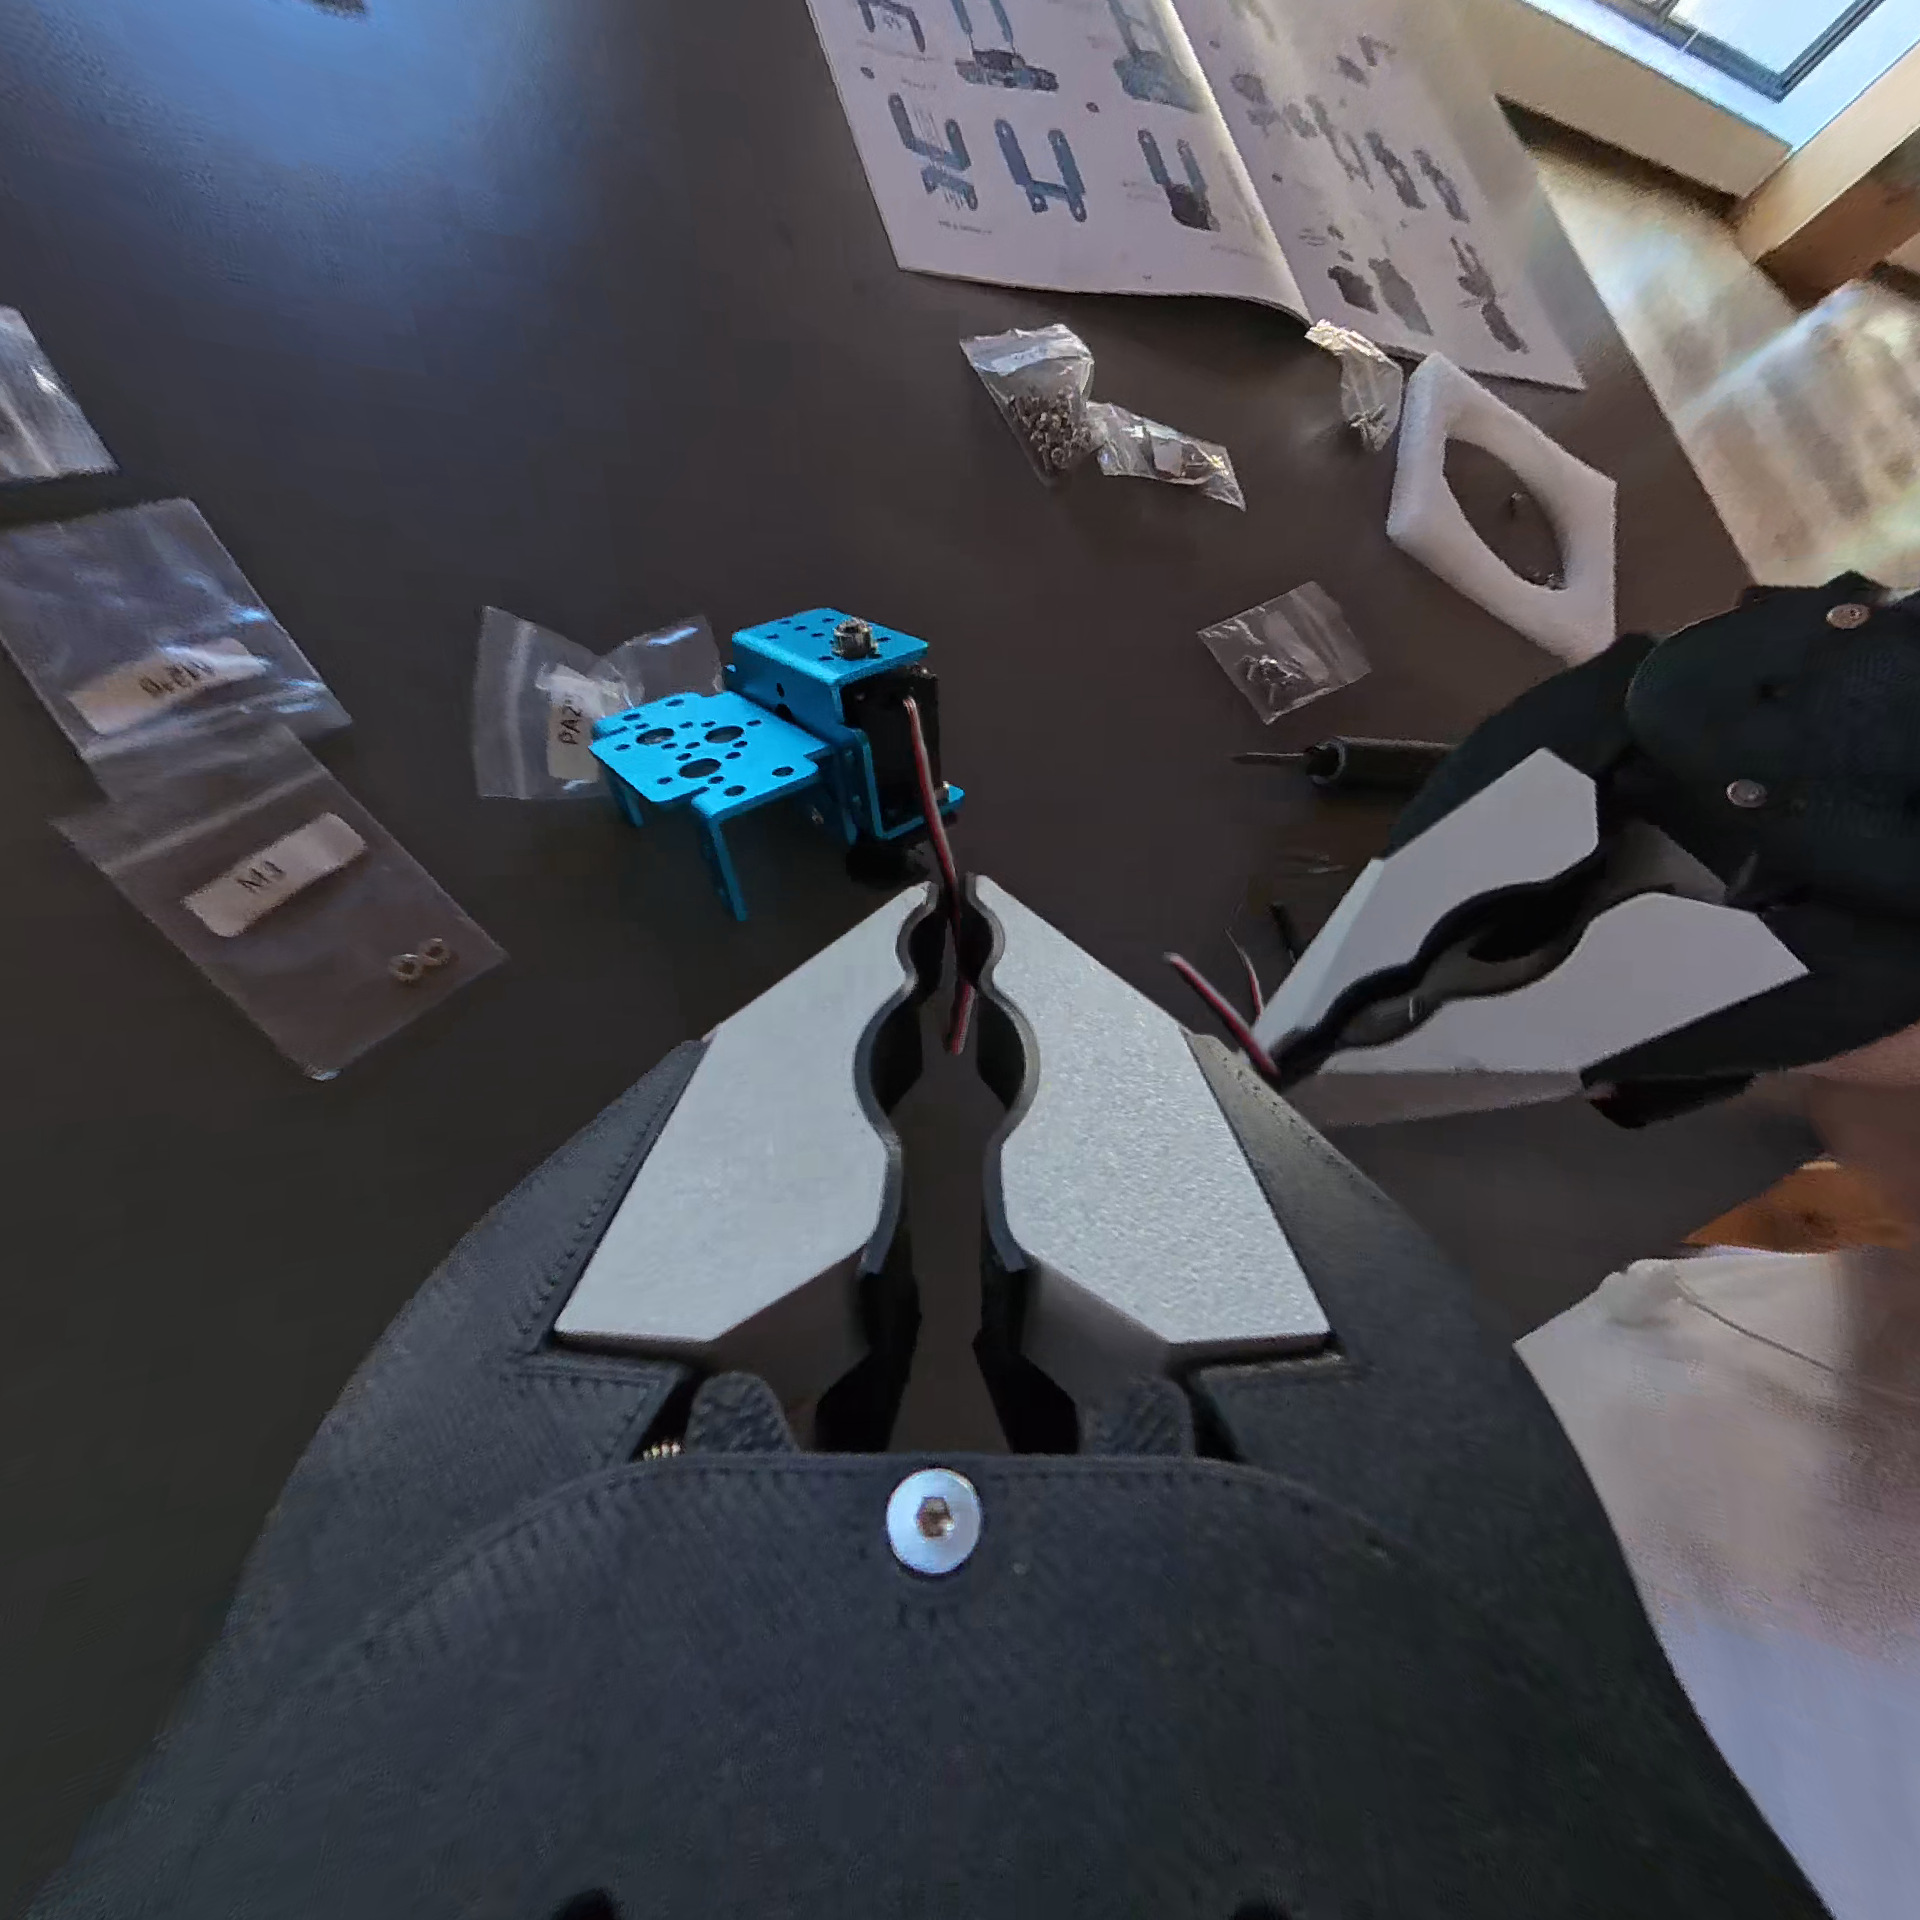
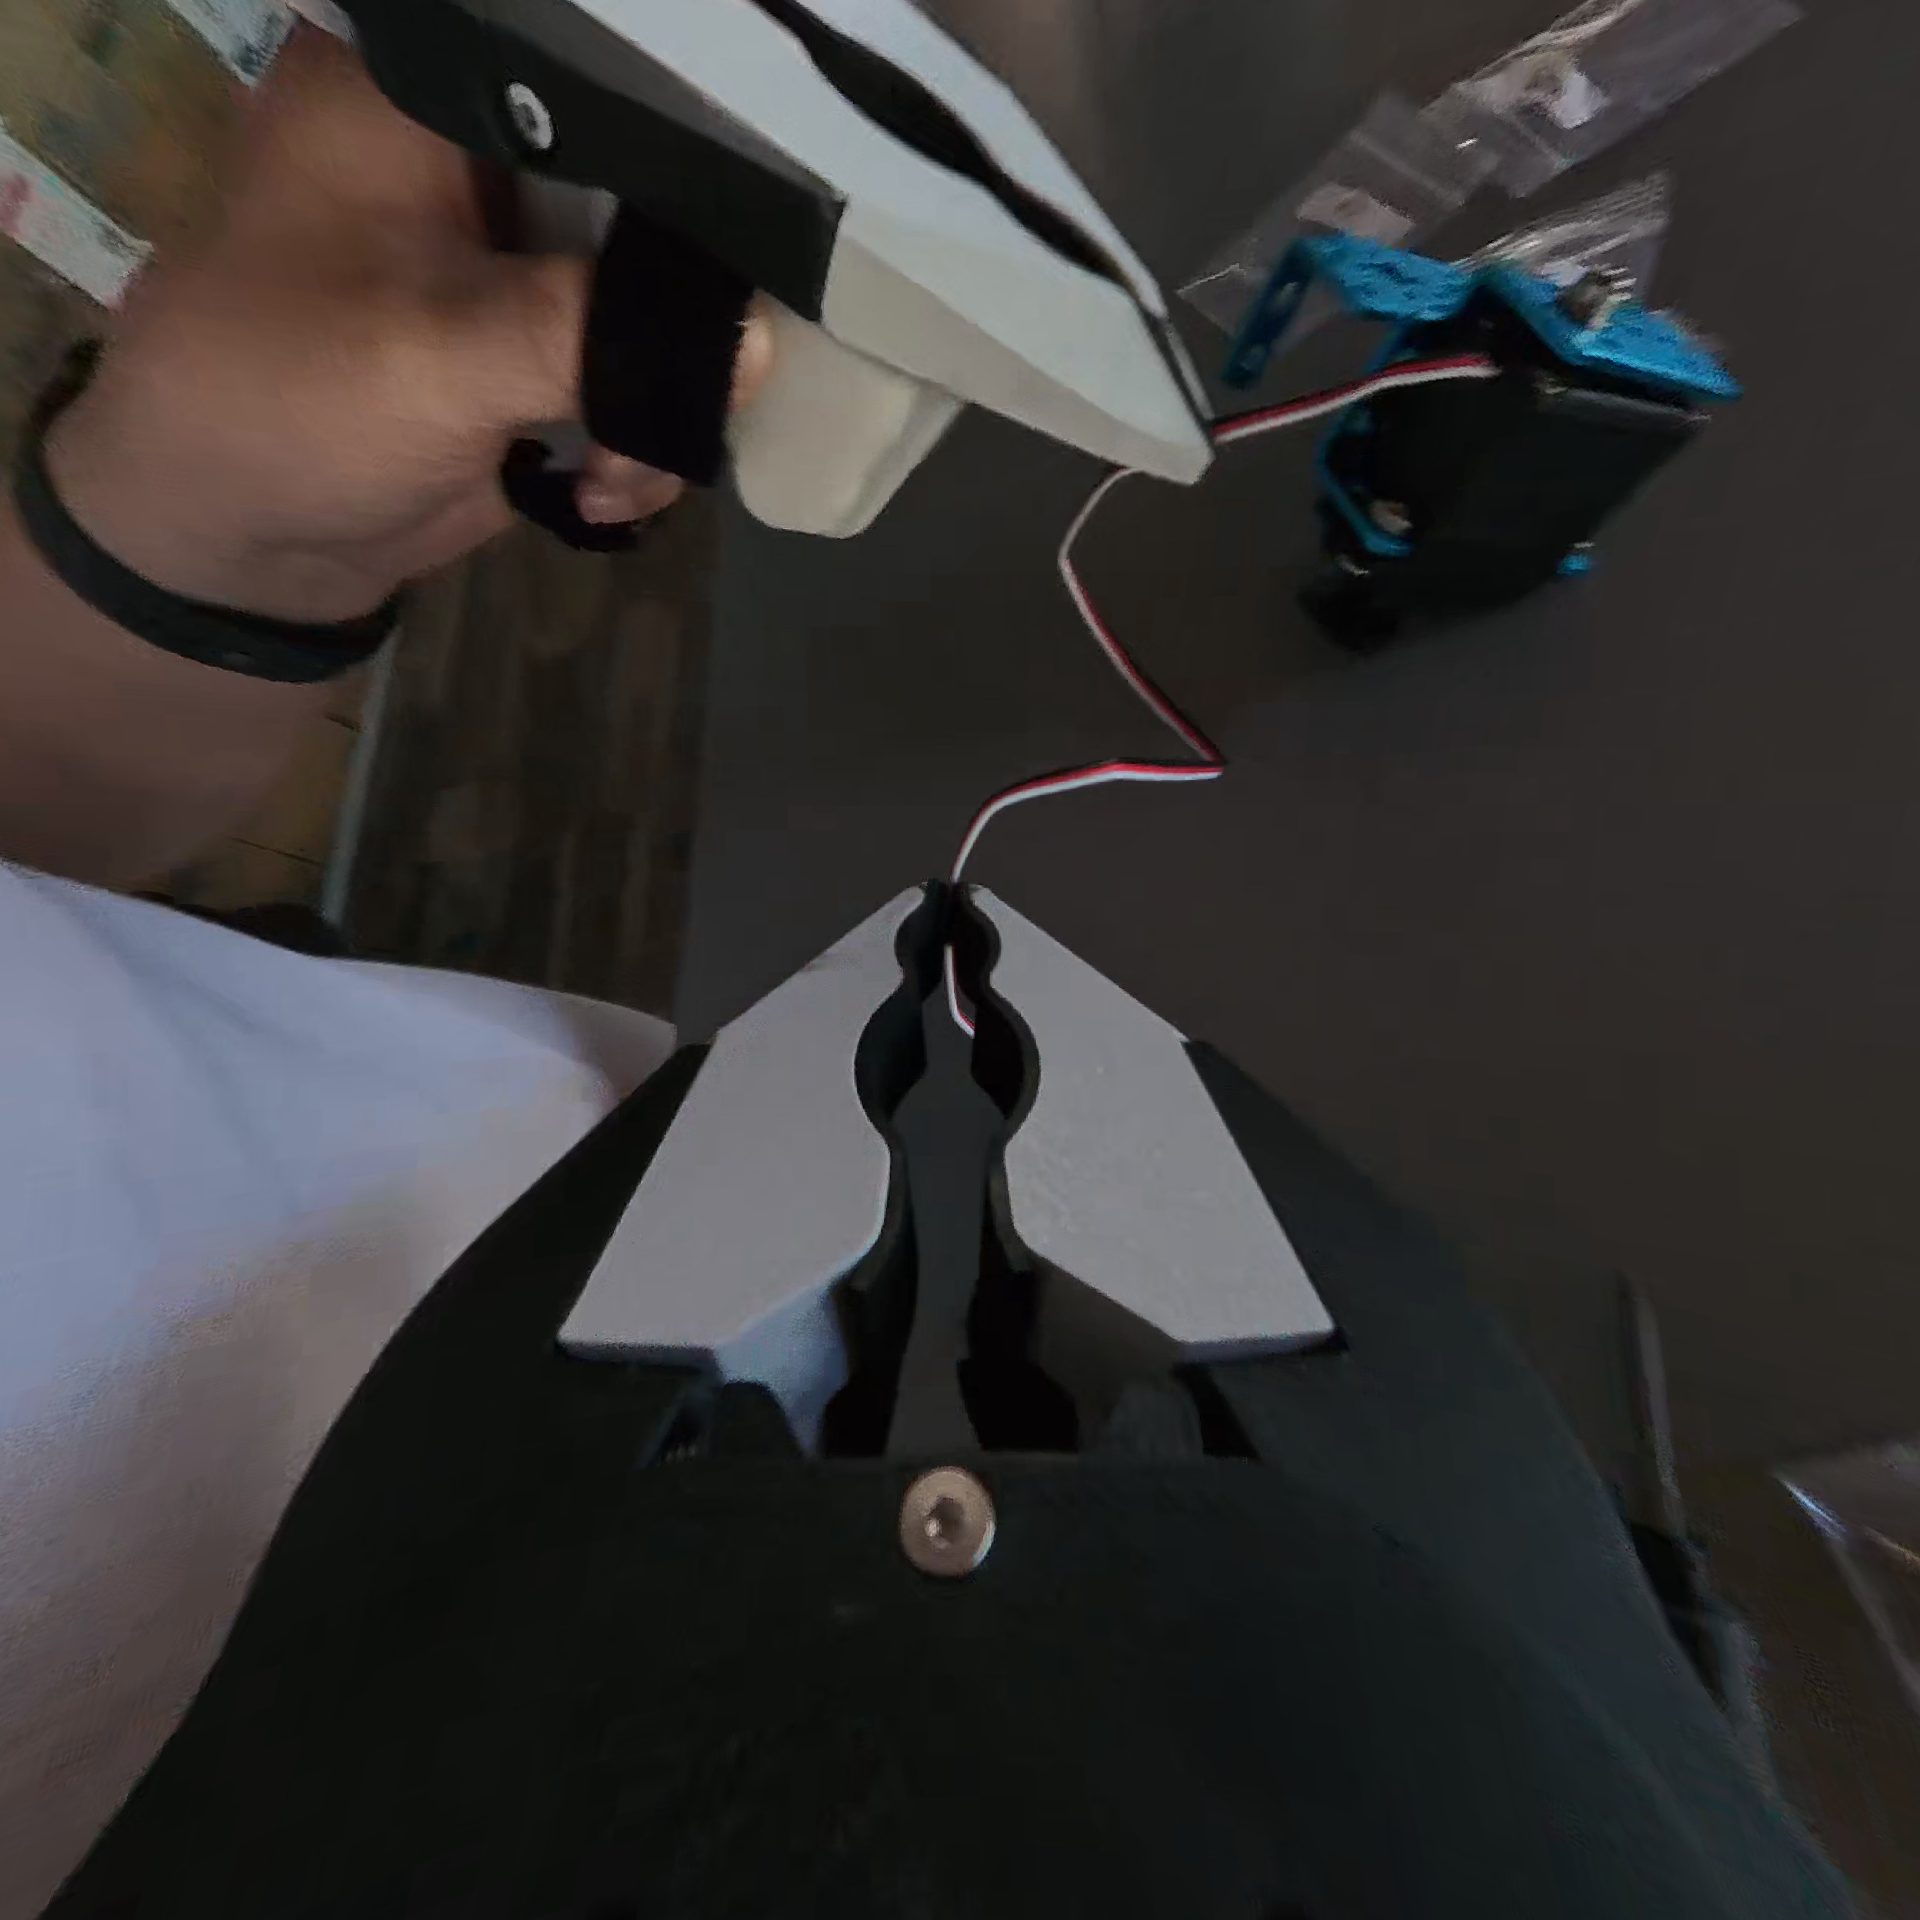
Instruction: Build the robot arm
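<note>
Two tools pinch one thin red, white and black servo cable [image 2: 1091, 623] over a dark desk [image 1: 520, 364].

The left tool [image 1: 948, 896] has its tips together on the cable just at 6 o'clock of a blue perforated metal bracket assembly with a black servo [image 1: 790, 748], which sits on the desk. The right tool [image 2: 948, 891] is likewise clamped on the cable's far stretch, well apart from the bracket. At 9 o'clock of the bracket lie clear plastic zip bags [image 1: 260, 883]; at 1 o'clock, small bags of screws [image 1: 1039, 400], a white foam frame [image 1: 1496, 509] and an open printed manual [image 1: 1143, 145].
</note>
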